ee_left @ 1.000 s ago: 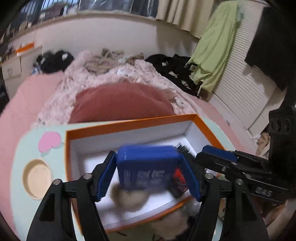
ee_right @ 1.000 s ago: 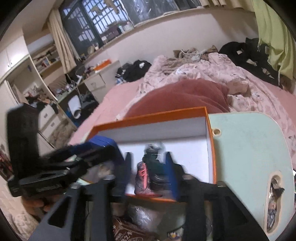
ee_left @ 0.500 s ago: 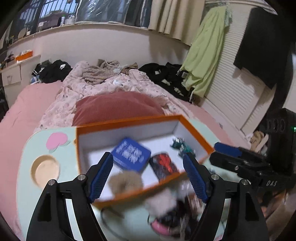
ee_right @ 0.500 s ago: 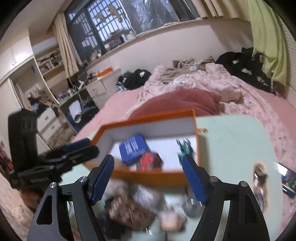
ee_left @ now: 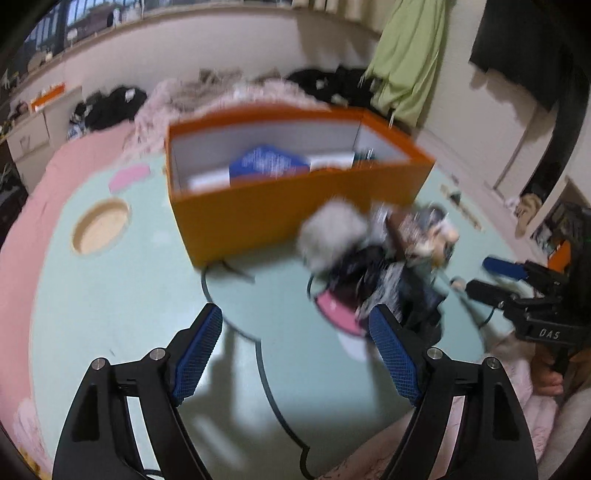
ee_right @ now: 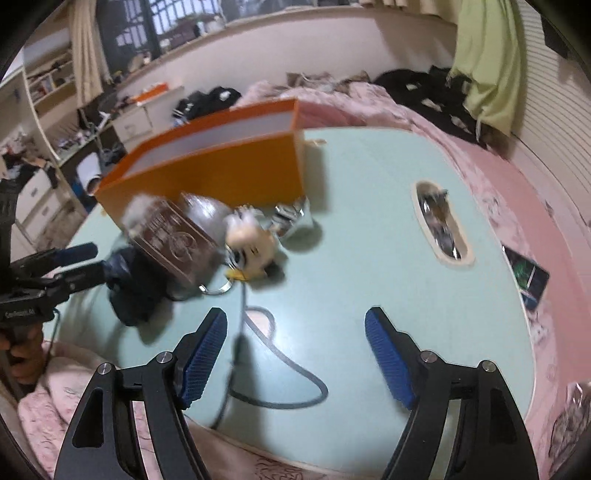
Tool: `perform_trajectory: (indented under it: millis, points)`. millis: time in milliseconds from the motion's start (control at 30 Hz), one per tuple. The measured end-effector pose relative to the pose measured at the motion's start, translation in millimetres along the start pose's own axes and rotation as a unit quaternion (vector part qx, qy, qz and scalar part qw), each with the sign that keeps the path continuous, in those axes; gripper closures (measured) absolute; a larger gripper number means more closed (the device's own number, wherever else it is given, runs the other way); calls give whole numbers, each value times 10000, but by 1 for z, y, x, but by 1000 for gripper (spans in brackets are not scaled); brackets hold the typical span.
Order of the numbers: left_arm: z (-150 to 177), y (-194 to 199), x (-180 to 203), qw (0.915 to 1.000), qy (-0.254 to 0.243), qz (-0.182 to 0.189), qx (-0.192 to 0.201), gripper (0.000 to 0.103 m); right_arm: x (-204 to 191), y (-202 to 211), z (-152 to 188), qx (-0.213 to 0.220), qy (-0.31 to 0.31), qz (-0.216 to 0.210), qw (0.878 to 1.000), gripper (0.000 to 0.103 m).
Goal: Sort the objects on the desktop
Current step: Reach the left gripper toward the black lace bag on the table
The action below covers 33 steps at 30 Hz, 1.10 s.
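Both tools, left [ee_left: 295, 354] and right [ee_right: 295, 354], spread wide, holding nothing. Bare counter [ee_right: 369, 258] between jaws. Clutter pile [ee_right: 184, 240] just beside orange box [ee_left: 295, 206]; blue pack [ee_left: 267, 166] inside.

Bed [ee_right: 491, 155]: it is lying behind the table, with pink cover.
Green cloth [ee_left: 406, 59]: it is hanging at the far right, near the wall.
Black clothes [ee_right: 421, 88]: they are lying on the far part of the bed.
Shelves [ee_right: 48, 81]: they are standing at the far left, holding small things.
Window [ee_right: 177, 18]: it is showing dark glass, far.
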<state>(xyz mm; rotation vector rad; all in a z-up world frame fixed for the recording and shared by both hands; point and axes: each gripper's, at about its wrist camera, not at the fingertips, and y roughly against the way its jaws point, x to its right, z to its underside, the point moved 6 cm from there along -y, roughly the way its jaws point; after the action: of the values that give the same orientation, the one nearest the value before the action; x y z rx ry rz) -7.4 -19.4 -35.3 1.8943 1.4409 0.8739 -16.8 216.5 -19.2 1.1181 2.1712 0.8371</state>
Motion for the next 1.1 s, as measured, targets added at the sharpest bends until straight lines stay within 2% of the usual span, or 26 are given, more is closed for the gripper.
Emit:
perform_trajectory:
  millis: [67, 133, 167, 200, 233, 267, 733, 833, 1033, 1100]
  points:
    - [4, -7, -3, 9999, 45, -41, -135, 20, -2, -2, 1, -2, 85, 99, 9999, 15]
    - [3, -10, -2, 9998, -45, -183, -103, 18, -6, -8, 2, -28, 262, 338, 9991, 7]
    - [4, -14, 0, 9993, -163, -314, -133, 14, -8, -11, 3, -73, 337, 465, 9983, 0]
    - [5, -17, 4, 9985, -298, -426, -185, 11, -9, -14, 4, -77, 389, 523, 9978, 0]
    - [6, -20, 7, 9976, -407, -506, -242, 2, -10, -14, 5, -66, 407, 519, 9978, 0]
    - [7, -23, 12, 9971, -503, -489, -290, 0, -10, -15, 5, -71, 411, 504, 9979, 0]
    - [8, -21, 19, 9970, -609, -386, -277, 0, -11, -14, 5, -6, 411, 488, 9980, 0]
    - [7, -18, 17, 9981, -522, -243, -224, 0, -11, -14, 5, 41, 383, 515, 9979, 0]
    - [2, 1, 14, 9992, -326, 68, 200, 1, -10, -13, 3, 76, 369, 510, 9980, 0]
    - [-1, 8, 16, 9987, -327, 203, 349, 5, -10, -13, 2, 79, 371, 510, 9980, 0]
